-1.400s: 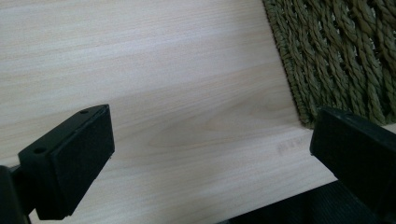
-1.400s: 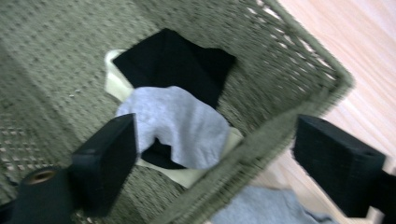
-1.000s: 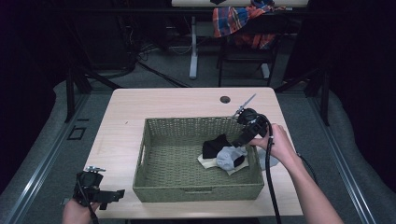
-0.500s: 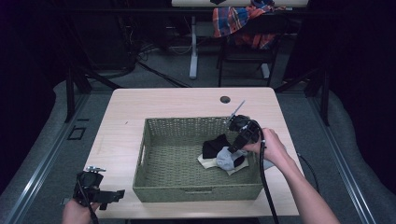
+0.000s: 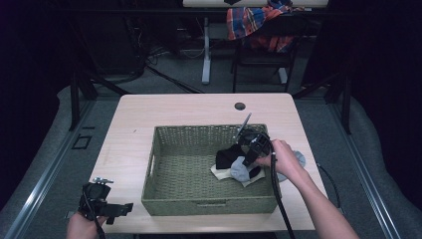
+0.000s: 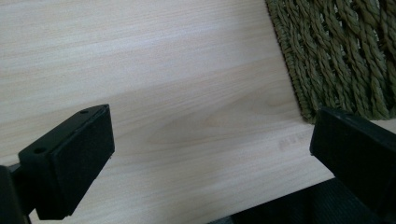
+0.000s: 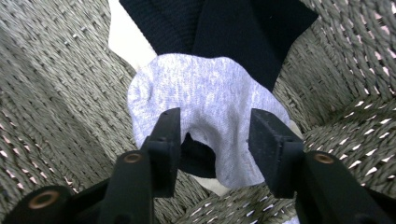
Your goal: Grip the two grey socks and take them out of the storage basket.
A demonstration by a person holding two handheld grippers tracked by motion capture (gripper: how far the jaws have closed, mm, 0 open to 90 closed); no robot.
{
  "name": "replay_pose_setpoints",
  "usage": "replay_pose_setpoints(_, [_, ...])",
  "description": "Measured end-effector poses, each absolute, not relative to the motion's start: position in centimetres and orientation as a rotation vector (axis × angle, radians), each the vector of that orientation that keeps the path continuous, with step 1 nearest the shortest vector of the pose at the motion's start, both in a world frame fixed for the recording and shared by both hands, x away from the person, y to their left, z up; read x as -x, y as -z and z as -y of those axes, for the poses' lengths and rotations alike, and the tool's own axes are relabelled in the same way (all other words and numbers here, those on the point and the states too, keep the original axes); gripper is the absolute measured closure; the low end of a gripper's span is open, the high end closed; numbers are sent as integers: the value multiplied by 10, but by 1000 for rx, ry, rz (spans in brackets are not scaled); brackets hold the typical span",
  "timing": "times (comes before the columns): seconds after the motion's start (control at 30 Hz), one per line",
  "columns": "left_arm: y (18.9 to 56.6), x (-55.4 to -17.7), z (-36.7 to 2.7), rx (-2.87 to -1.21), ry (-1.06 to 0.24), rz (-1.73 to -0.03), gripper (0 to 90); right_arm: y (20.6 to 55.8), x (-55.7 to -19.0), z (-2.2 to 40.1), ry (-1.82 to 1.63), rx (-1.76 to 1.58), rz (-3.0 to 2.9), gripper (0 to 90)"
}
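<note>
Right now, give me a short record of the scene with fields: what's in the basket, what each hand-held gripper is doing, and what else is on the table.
basket: green wicker, on the table
contents: grey sock, black sock, a pale cloth under them
right hand-held gripper: in the basket, jaws just closing around the grey sock
left hand-held gripper: open, over bare table beside the basket

The high view looked forward and down from above the table's [image 5: 164, 107] near edge. The left gripper view sat very near the tabletop beside the basket's [image 6: 345, 51] corner. The right gripper view looked closely into this same basket [image 7: 60, 93].
</note>
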State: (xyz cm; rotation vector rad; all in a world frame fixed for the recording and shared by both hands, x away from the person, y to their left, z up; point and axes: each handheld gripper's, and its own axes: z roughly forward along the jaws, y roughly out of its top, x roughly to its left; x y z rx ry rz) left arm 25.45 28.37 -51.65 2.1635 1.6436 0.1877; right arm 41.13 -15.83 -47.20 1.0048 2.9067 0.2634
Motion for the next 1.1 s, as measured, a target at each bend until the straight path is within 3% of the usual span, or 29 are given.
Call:
replay_pose_setpoints(0.23, [517,-254,-283,-2165,-190,-1645,1,477,-414,158,-198,-986,-2918,639])
replay_pose_setpoints(0.5, [517,-254,-283,-2166,-189,-1644,1,481,-415,159,-212,-1042,-2917,839])
replay_pose_setpoints(1.1, [517,-255,-282,-2169,-189,-1645,1,442,-408,163,-394,-1036,-2884,852])
